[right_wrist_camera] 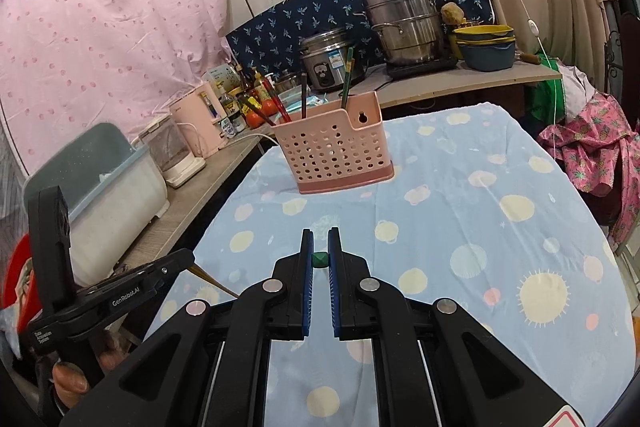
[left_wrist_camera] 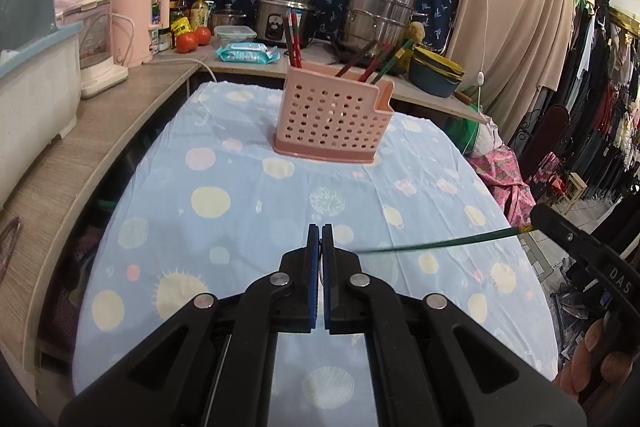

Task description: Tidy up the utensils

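A pink perforated utensil holder [left_wrist_camera: 334,121] stands on the blue spotted tablecloth [left_wrist_camera: 240,211] and holds several red and green chopsticks [left_wrist_camera: 294,39]. It also shows in the right wrist view [right_wrist_camera: 340,151]. My left gripper [left_wrist_camera: 321,231] is shut and empty above the cloth. My right gripper [right_wrist_camera: 320,235] is shut on a green chopstick [right_wrist_camera: 320,259], seen end-on between the pads. In the left wrist view that chopstick [left_wrist_camera: 436,245] sticks out leftward from the right gripper [left_wrist_camera: 538,221] over the cloth.
A wooden counter [left_wrist_camera: 100,131] runs along the left and back with a white bin [left_wrist_camera: 32,107], pink kettle [left_wrist_camera: 134,23], tomatoes [left_wrist_camera: 192,41], rice cooker [left_wrist_camera: 282,17], steel steamer pot [left_wrist_camera: 378,13] and stacked bowls [left_wrist_camera: 436,71]. Clothes hang on the right.
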